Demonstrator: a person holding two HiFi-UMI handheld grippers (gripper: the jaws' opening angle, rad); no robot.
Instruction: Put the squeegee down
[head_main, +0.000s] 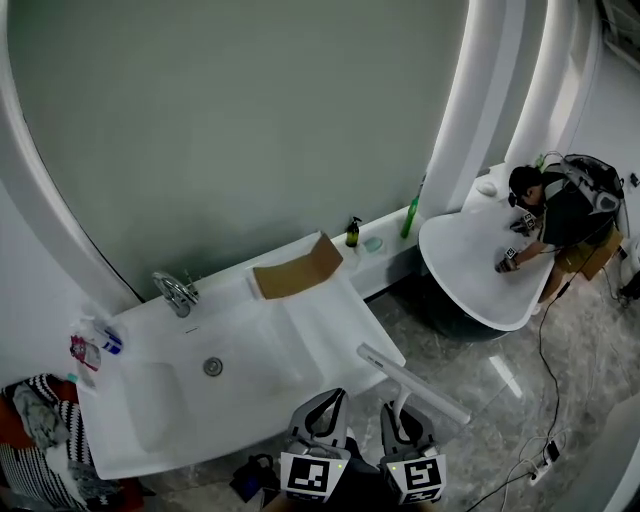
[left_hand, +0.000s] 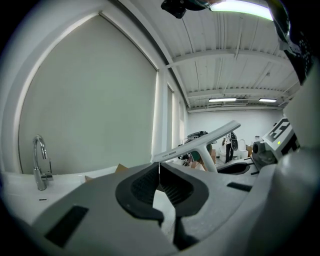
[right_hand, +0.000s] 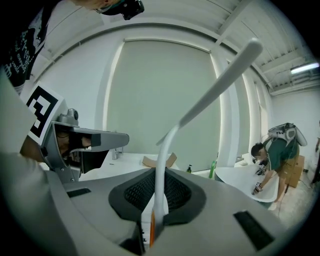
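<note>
The white squeegee (head_main: 412, 380) hangs over the front right corner of the white sink counter (head_main: 320, 320), its long blade slanting down to the right. My right gripper (head_main: 403, 410) is shut on its thin handle (right_hand: 160, 185), and the blade (right_hand: 220, 82) rises up and to the right beyond the jaws. My left gripper (head_main: 325, 405) is just to the left of it, jaws together with nothing between them. In the left gripper view the squeegee (left_hand: 200, 145) crosses just past my left gripper (left_hand: 159, 167).
The counter holds a chrome faucet (head_main: 176, 292), a drain (head_main: 212, 367), a folded cardboard piece (head_main: 297, 270) and a dark bottle (head_main: 352, 232). A person (head_main: 555, 215) leans over a white bathtub (head_main: 470, 260) at right. Clothes (head_main: 35, 430) lie at the left.
</note>
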